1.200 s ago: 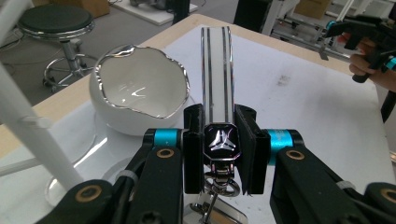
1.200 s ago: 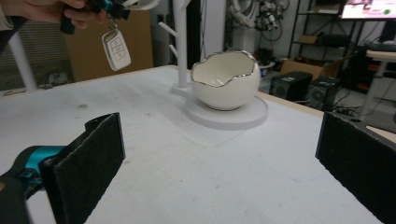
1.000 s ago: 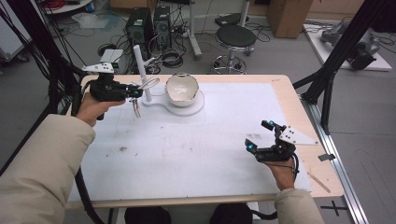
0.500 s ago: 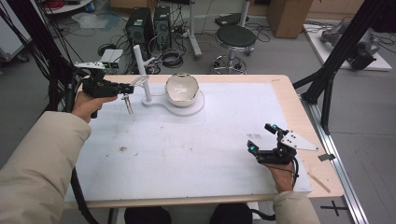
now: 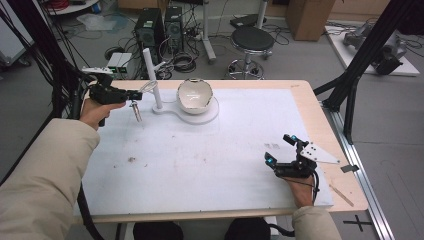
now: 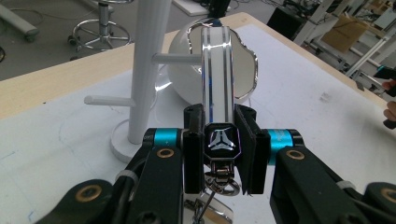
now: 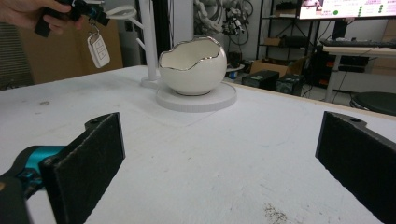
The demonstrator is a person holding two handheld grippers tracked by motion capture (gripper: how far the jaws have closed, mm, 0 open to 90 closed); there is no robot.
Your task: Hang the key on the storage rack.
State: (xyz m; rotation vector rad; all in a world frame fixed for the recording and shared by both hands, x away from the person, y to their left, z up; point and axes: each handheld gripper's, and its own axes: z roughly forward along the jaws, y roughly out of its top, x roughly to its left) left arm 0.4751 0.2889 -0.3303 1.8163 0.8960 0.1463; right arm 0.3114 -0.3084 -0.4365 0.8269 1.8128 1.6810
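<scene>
Near the worktop's front right corner, the right gripper rests low on the white mat, jaws spread wide with nothing between them — idle. Toward the back left corner, the left gripper is clamped on a key ring, a wide clear loop, its far end just at a peg of the white stand, likely for hanging. A car key dangles beneath. Beside the stand sits an egg-shaped bowl. The ring's clasp bears a three-pointed emblem — no readable words.

Key fobs: one
Egg-shaped bowls: one
White peg stands: one
Claws: two
Stools: one
</scene>
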